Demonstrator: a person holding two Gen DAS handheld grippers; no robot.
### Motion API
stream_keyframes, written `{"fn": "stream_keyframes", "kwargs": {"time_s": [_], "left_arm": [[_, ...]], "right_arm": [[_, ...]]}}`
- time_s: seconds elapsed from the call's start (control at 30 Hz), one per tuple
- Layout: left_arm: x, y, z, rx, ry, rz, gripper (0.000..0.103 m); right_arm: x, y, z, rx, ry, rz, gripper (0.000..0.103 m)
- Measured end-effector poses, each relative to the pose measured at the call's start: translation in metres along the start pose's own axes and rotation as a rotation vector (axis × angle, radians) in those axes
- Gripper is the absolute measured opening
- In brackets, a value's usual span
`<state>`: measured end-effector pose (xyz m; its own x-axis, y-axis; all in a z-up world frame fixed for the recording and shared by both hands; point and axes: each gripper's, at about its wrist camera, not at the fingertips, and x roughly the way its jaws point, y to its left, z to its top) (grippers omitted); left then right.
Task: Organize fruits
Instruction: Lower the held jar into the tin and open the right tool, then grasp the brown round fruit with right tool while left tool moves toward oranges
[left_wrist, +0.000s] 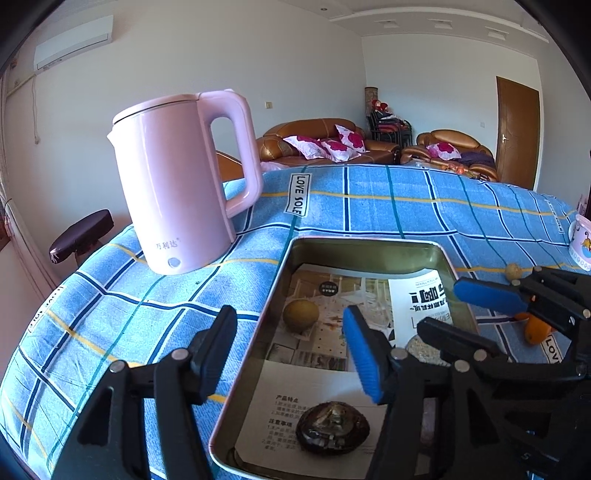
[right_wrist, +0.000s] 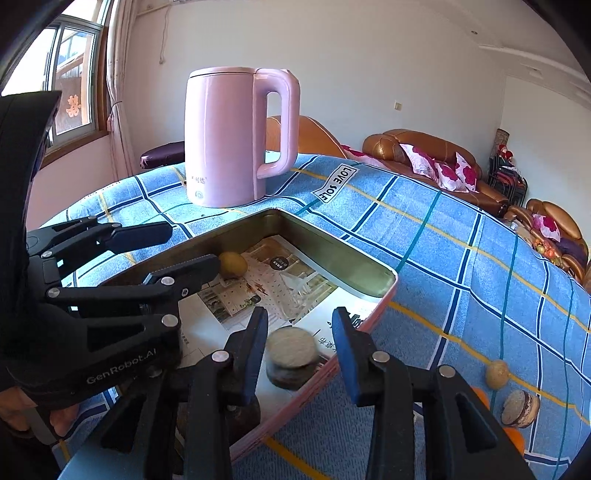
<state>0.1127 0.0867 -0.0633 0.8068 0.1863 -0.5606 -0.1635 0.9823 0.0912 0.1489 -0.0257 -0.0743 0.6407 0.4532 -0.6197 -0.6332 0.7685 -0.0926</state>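
A metal tray (left_wrist: 369, 246) lined with printed paper (left_wrist: 321, 380) is sitting on a table covered with a blue checked cloth (left_wrist: 369, 199), and a pink kettle (left_wrist: 177, 177) is standing upright on the cloth just beyond the tray's far left corner. The left gripper (left_wrist: 291, 350) is hovering over the tray's left rim with its jaws standing apart and nothing between them; one finger is hanging over the cloth and the other over the paper. Below it a dark, wrinkled fruit (left_wrist: 332, 426) is lying in the near part of the tray, and a round yellowish fruit (left_wrist: 300, 315) is resting further back. The right gripper (right_wrist: 299, 350) is hanging over the tray's right edge with its jaws parted around a flat, round, pale-topped fruit (right_wrist: 291, 354) that is sitting on the paper just inside the rim; the pads are not pressing on it, and gaps are showing on both sides. Out on the cloth to the right of the tray, a small tan ball-shaped fruit (right_wrist: 496, 373) is lying near a brown-and-pale round one (right_wrist: 520, 408), with orange fruit (right_wrist: 515, 439) partly hidden behind the gripper's frame. A hand (right_wrist: 22, 417) is holding the left gripper's handle at the lower left of the right wrist view.
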Motion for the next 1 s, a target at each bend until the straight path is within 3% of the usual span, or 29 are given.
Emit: {"fn": "stream_keyframes", "kwargs": {"time_s": [0.17,0.33,0.57,0.8,1.0], "left_arm": [[-0.003,0.005,0.0,-0.033,-0.015,0.008,0.075],[-0.005,0.006,-0.001,-0.043,-0.023,0.016,0.076],[-0.008,0.006,-0.002,-0.056,-0.033,0.041,0.091],[-0.014,-0.004,-0.003,-0.043,-0.033,0.035,0.094],[-0.028,-0.016,0.0,-0.025,-0.058,0.014,0.099]], "right_arm": [[-0.004,-0.004,0.0,0.016,-0.014,-0.007,0.048],[-0.01,-0.003,-0.002,0.004,-0.029,-0.03,0.052],[-0.02,0.0,-0.005,-0.027,-0.046,-0.079,0.053],[-0.033,-0.006,-0.011,-0.015,-0.072,-0.108,0.064],[-0.052,-0.021,-0.027,0.013,-0.055,-0.14,0.064]]}}
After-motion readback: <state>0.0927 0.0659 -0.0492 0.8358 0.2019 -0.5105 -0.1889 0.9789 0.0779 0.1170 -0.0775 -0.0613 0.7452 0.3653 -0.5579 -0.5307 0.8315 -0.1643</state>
